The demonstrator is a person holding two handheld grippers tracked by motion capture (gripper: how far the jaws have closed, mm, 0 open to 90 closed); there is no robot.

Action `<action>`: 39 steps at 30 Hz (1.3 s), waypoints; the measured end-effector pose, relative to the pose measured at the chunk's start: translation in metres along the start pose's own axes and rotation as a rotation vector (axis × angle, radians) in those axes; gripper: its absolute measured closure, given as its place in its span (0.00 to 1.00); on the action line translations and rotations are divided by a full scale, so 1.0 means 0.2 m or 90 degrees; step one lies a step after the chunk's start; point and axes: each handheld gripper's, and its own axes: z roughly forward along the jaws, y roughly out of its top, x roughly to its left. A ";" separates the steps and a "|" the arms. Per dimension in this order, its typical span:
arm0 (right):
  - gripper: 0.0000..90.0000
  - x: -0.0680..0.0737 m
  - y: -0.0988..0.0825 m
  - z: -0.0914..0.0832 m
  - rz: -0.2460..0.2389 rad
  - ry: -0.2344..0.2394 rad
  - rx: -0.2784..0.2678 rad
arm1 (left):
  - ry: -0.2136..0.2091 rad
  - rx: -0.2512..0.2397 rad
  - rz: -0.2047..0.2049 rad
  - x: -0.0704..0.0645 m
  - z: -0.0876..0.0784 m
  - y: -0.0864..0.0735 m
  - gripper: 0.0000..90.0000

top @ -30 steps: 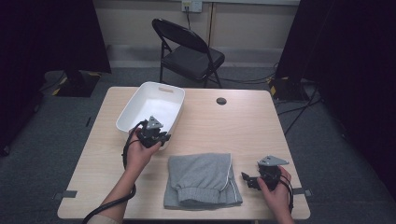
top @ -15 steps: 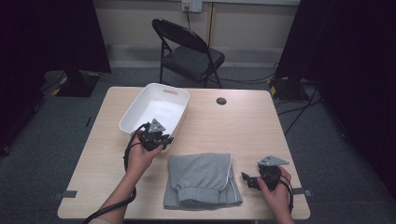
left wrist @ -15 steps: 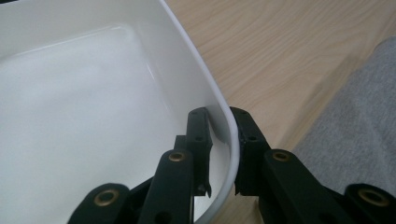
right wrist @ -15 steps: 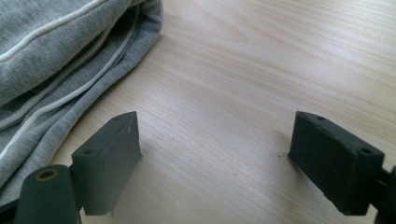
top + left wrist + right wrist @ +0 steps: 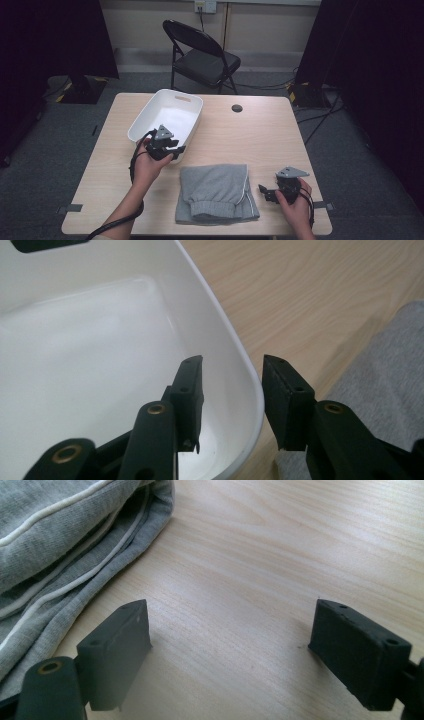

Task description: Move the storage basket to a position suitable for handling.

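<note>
The left gripper (image 5: 232, 390) has just been opening, its jaws now straddling the bin (image 5: 150, 112) rim without pinching. The bin, at the table's (image 5: 280, 135) far left, looks light, stiff, slick; grip that thin rim

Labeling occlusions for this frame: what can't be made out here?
- Left claw view: the white bin's near rim corner runs out at the bottom edge behind the jaws, which have just been opening astride the rim; contact unclear.
- Right claw view: the grey folded garment is cut off by the left and top edges.
- High view: small dark round thing on the table, too small to identify.
</note>
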 end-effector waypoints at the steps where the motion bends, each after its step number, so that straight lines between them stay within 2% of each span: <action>1: 0.17 0.00 0.00 0.00 0.000 0.000 0.000 | 0.000 0.000 -0.012 0.01 -0.01 0.00 0.59; 2: 0.17 0.00 0.00 0.00 0.000 0.000 0.000 | 0.000 -0.002 -0.022 0.01 -0.02 0.00 0.57; 5: 0.17 0.00 0.00 0.00 0.000 0.000 0.000 | 0.011 0.005 -0.018 0.03 -0.05 0.00 0.54; 8: 0.17 0.00 0.00 0.00 0.000 0.000 0.000 | 0.012 0.000 -0.024 0.04 -0.07 -0.01 0.52; 9: 0.17 0.00 0.00 0.00 0.000 0.000 0.000 | 0.013 -0.011 -0.033 0.05 -0.08 -0.01 0.50; 13: 0.17 0.00 0.00 0.00 0.001 0.000 0.000 | 0.029 -0.015 -0.028 0.05 -0.11 0.00 0.48; 14: 0.17 0.00 0.00 0.00 0.001 -0.001 0.000 | 0.036 -0.018 -0.044 0.06 -0.12 0.01 0.47; 24: 0.17 0.00 0.00 0.00 0.001 -0.001 0.000 | 0.075 -0.001 -0.039 0.12 -0.16 -0.03 0.46; 28: 0.17 0.00 0.00 0.00 0.001 -0.001 0.000 | 0.065 -0.004 -0.047 0.11 -0.15 -0.03 0.43; 34: 0.17 0.00 0.00 0.00 0.001 -0.001 0.000 | 0.030 -0.017 -0.041 0.03 -0.10 0.01 0.43; 37: 0.17 0.00 0.00 0.00 0.001 -0.001 0.000 | 0.022 -0.021 -0.041 0.00 -0.06 0.02 0.45; 39: 0.17 0.00 0.00 0.00 0.001 -0.001 0.000 | 0.012 -0.022 -0.038 -0.03 -0.01 0.04 0.51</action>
